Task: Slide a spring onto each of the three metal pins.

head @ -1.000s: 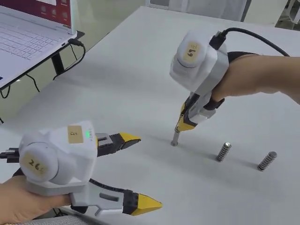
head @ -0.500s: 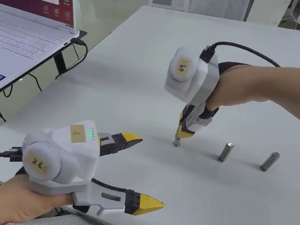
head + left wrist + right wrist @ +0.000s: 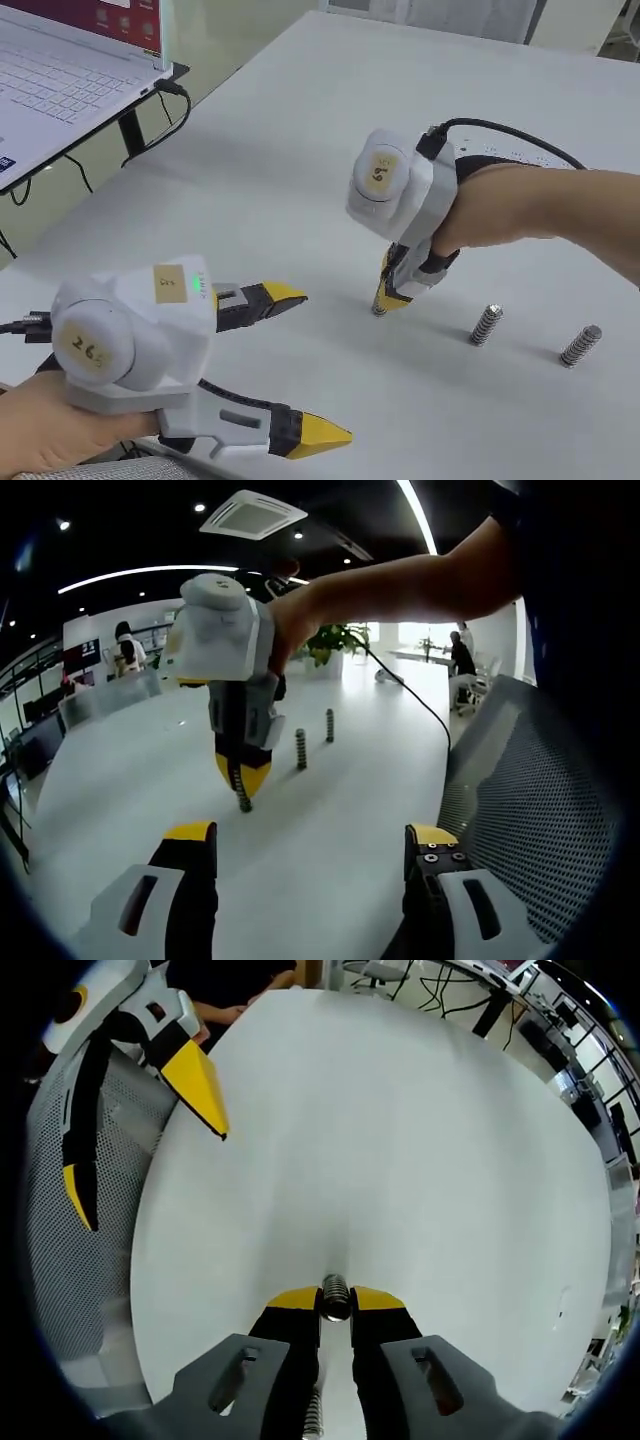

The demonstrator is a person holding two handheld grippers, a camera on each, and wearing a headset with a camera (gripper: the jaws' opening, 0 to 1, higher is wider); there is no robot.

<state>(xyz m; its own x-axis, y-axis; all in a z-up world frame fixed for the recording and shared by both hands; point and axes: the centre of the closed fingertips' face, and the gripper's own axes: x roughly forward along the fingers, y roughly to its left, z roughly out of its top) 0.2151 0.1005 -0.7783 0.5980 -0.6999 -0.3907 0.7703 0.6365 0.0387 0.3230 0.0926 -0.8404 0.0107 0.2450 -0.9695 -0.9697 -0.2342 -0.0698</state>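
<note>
The right gripper [image 3: 385, 300] pinches an upright spring [image 3: 336, 1298] in its fingers directly over the standing pin [image 3: 378, 310]; the left gripper [image 3: 322, 365], farther off, has its fingers spread.

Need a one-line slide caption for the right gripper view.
Right gripper, jaws shut on a spring above the white table; left gripper open at upper left.

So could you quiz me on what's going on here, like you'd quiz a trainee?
1. True or false: the left gripper is shut.
2. How many pins stand free, already wearing springs?
3. The right gripper grips: A a spring, B a screw, C a pen?

Key: 1 false, its jaws stand wide apart. 2 two. 3 A.
</note>
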